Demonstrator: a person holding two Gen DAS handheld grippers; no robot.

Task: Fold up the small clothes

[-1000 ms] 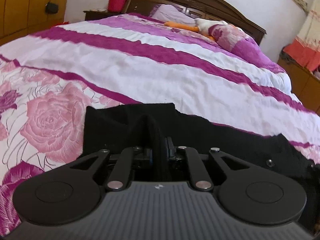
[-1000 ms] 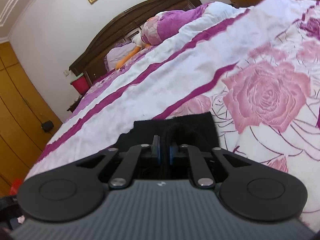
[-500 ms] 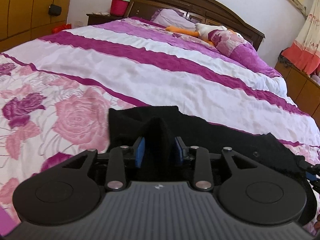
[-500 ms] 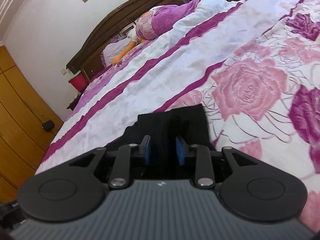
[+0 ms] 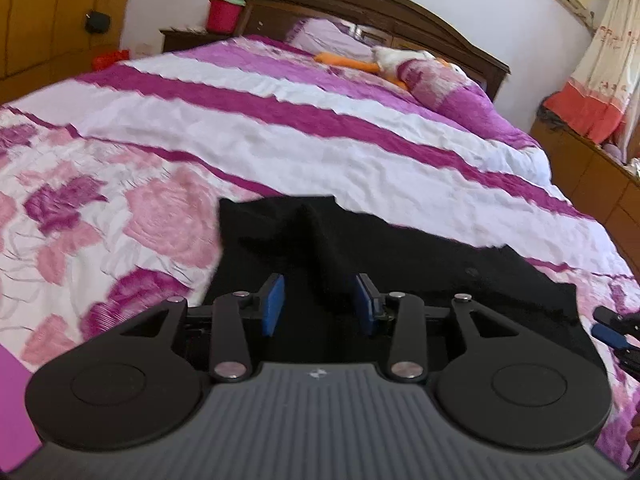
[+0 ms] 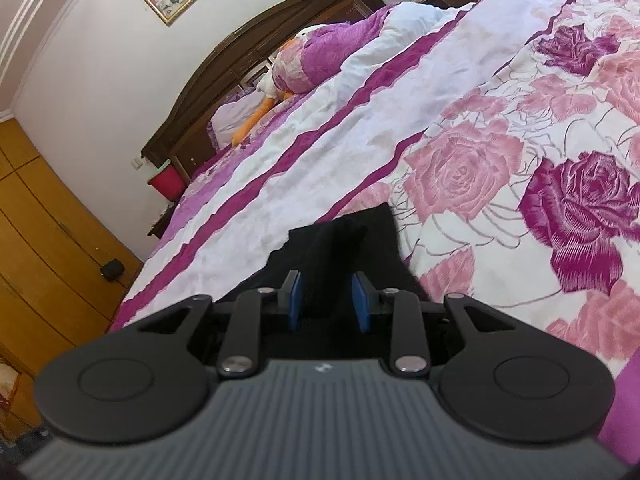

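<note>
Black garment [image 5: 400, 256] lies spread on the bed [image 5: 320, 148], on the floral end of the pink, white and magenta cover, its far edge reaching the white stripe. We hold both tongs low over its near side. On our left gripper [image 5: 319, 304] the 2 blue pads [image 5: 274, 304] stand apart, and a raised ridge of the cloth runs up between them; we cannot tell whether either pad touches it. Our right gripper [image 6: 329, 302] also has its jaws parted, its blue pads [image 6: 363, 306] set on either side of a similar hump at the garment's [image 6: 360, 236] corner, with nothing pinched. From the left view, the tip of the right gripper [image 5: 616, 330] shows at the garment's right edge. At the bed's head we see a dark wooden headboard [image 5: 360, 4], a plush toy [image 5: 384, 62] and a red bin [image 5: 224, 14] beside it.
</note>
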